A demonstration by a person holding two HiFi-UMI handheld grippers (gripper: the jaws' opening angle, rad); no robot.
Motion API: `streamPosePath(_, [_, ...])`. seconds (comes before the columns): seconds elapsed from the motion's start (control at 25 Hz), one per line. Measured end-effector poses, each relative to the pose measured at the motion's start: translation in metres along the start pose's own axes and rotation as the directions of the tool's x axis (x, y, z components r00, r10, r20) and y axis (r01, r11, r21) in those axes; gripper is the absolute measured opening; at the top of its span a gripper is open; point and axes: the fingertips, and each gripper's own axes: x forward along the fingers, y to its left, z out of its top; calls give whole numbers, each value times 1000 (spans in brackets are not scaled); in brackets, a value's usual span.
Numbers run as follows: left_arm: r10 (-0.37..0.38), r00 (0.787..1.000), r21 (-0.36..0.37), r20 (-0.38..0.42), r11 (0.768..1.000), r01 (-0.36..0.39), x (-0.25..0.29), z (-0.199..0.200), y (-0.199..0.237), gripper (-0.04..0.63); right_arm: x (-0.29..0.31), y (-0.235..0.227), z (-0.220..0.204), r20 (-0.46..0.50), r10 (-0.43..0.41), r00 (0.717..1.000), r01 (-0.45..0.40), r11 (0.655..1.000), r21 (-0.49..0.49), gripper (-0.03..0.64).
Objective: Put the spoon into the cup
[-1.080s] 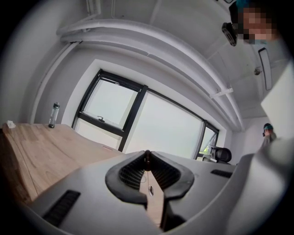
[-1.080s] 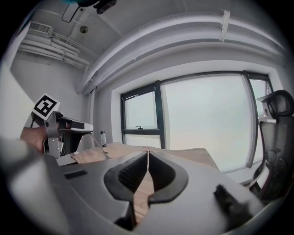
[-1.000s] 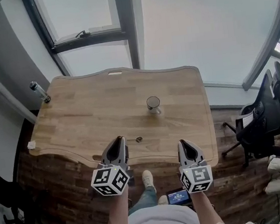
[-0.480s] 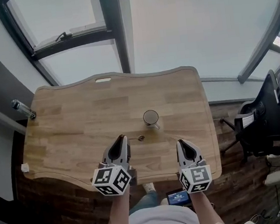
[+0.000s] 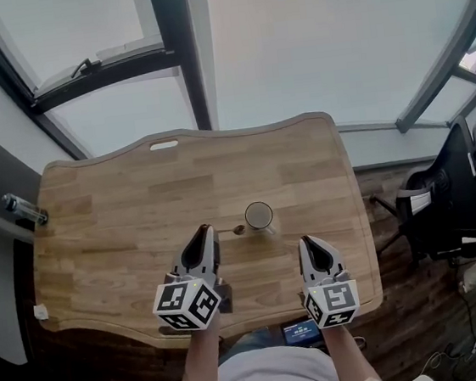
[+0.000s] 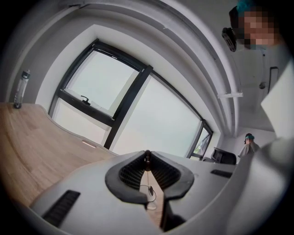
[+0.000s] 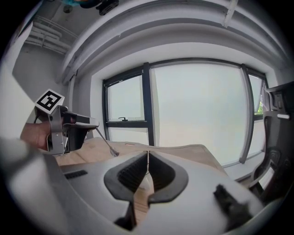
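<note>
While checking against the head view of a second back, noting the gap between spoon [image 5: 238, 229] and cup [image 5: 259, 215] closing: well apart then, near at the half-second mark, just beside each other at present. Also noting the cup sliding down the picture toward both claws while these are keeping about the same place in it, so attributing the change to the whole body moving in, not to the cup shifting on the worktop [image 5: 112, 208]. Reading this as the approach step nearing its end, with insertion not yet done. Logging left claw [image 5: 203, 235] as clenched on the spoon's handle; confirming from the right gripper view, seeing the spoon [image 7: 106, 144] running out of that claw as a thin stem ending in a small bowl. Logging right claw [image 5: 310, 245] as clenched on nothing, jaws meeting, hanging right of the cup and nearer the body. Placing the spoon's bowl out ahead of the left claw's tips, just left of the cup's rim and seemingly outside it, not over the mouth; not managing to tell its height above the wood. Placing the cup upright on the worktop, ahead and slightly right of the left claw. Judging a short shift rightward and a lowering as remaining.
</note>
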Motion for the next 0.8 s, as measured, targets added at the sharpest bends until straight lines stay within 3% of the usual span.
streamPosePath(0.8, [0, 998, -21, -61, 1000, -2, 62, -4, 34, 46, 58, -9, 14, -10, -6, 1000, 5, 1000, -25, 32])
